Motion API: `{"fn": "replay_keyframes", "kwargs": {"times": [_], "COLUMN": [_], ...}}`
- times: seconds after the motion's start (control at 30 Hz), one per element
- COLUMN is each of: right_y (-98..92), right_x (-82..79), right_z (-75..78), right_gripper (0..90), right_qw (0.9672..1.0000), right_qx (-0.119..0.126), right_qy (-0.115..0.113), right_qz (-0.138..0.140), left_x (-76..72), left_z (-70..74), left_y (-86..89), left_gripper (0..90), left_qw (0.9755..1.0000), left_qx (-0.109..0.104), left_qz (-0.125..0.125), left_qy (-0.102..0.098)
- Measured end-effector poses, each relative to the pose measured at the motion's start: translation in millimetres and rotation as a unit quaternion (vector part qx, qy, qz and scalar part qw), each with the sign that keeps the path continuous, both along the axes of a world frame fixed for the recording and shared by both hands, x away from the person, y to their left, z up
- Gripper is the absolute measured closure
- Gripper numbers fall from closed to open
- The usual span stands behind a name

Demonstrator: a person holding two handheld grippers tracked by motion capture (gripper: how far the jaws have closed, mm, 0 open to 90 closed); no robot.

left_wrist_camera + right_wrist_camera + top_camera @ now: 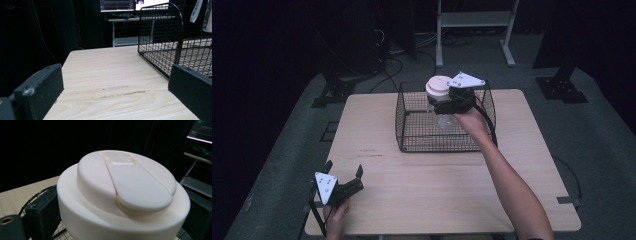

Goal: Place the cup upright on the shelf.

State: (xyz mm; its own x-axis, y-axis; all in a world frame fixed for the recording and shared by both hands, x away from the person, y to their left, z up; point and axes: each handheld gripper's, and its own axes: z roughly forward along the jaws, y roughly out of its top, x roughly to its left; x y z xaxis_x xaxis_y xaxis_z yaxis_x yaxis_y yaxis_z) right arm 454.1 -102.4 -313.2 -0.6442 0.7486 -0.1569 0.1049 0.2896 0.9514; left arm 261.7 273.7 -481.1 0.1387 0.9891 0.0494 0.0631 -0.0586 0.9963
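Note:
A clear jar with a wide white flip-top lid (438, 87) hangs over the black wire basket (412, 135) at the table's far middle. My right gripper (447, 102) is shut on the jar just below the lid, one black jaw on each side. From the right gripper view the lid (125, 192) looms large between the jaws. Near the table's front left corner my left gripper (344, 172) rests low, open, with bare wood between its jaws (112, 95). The left gripper view has the basket (160, 37) ahead to the right.
The light wooden table (437, 200) has faint marks (369, 152) left of the basket. A white metal stand (472, 30) and black cables lie on the floor beyond the far edge. Dark tripod feet (562, 87) stand at both far corners.

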Motion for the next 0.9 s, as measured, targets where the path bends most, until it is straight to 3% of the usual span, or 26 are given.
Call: {"fn": "replay_keyframes", "kwargs": {"times": [0.47,0.9], "right_y": [6.5,13.4], "right_x": [20.4,41.6], "right_z": [-28.7,-53.2], "right_gripper": [4.5,4.5], "right_qw": [0.9996,0.9992], "right_qx": [0.014,-0.004], "right_qy": [0.016,0.034], "right_qz": [-0.017,-0.022], "left_x": [-0.3,-0.3], "left_z": [0.0,0.0], "left_y": [0.6,1.0], "left_gripper": [0.0,0.0], "left_qw": [1.0000,1.0000], "left_qx": [-0.002,-0.004], "left_qz": [-0.002,-0.002], "left_qy": [0.000,0.000]}}
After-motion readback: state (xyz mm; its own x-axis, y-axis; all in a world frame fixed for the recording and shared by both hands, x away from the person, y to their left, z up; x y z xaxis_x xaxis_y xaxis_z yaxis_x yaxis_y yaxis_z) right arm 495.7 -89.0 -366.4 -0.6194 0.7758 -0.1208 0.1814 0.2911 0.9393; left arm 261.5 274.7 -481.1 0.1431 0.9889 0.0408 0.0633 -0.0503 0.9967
